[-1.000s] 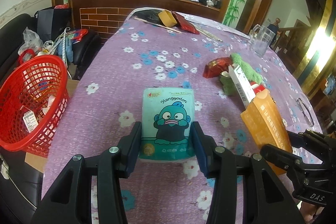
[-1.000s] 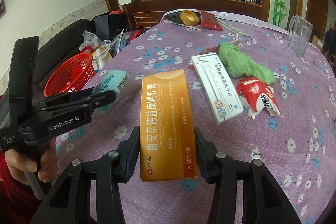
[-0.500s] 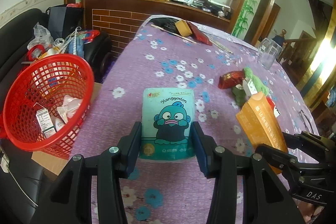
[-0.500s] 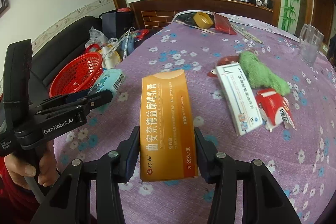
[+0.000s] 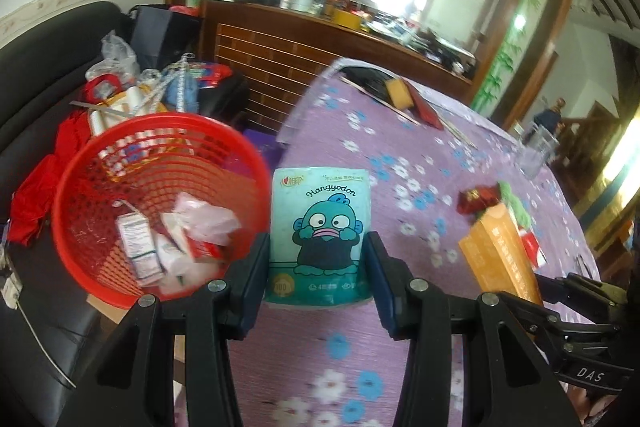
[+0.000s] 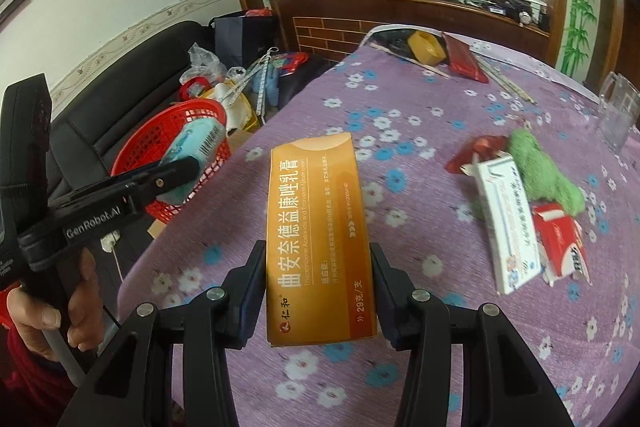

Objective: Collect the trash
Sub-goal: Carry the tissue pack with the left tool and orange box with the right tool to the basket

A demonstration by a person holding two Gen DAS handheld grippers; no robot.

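Note:
My left gripper (image 5: pixel 318 275) is shut on a teal tissue pack (image 5: pixel 319 227) with a cartoon fish on it, held at the table's left edge beside the red mesh basket (image 5: pixel 72 187). That basket sits below the table and holds several wrappers and a small carton. My right gripper (image 6: pixel 318 291) is shut on an orange medicine box (image 6: pixel 316 227) above the purple cloth. In the right wrist view the left gripper (image 6: pixel 176 171) carries the tissue pack (image 6: pixel 196 143) in front of the basket (image 6: pixel 160 123). The orange box (image 5: pixel 500 251) shows at the right of the left wrist view.
On the purple flowered tablecloth (image 6: pixel 400 99) lie a white box (image 6: pixel 504 219), a red-and-white carton (image 6: pixel 560 243), a green cloth (image 6: pixel 544 171) and a red wrapper (image 6: pixel 476 151). A glass jug (image 6: pixel 618 107) stands far right. A black sofa (image 5: pixel 36 75) with bags flanks the basket.
Both grippers have swung left toward the table's edge with their loads. The red basket has come closer and its inside now shows beside the tissue pack.

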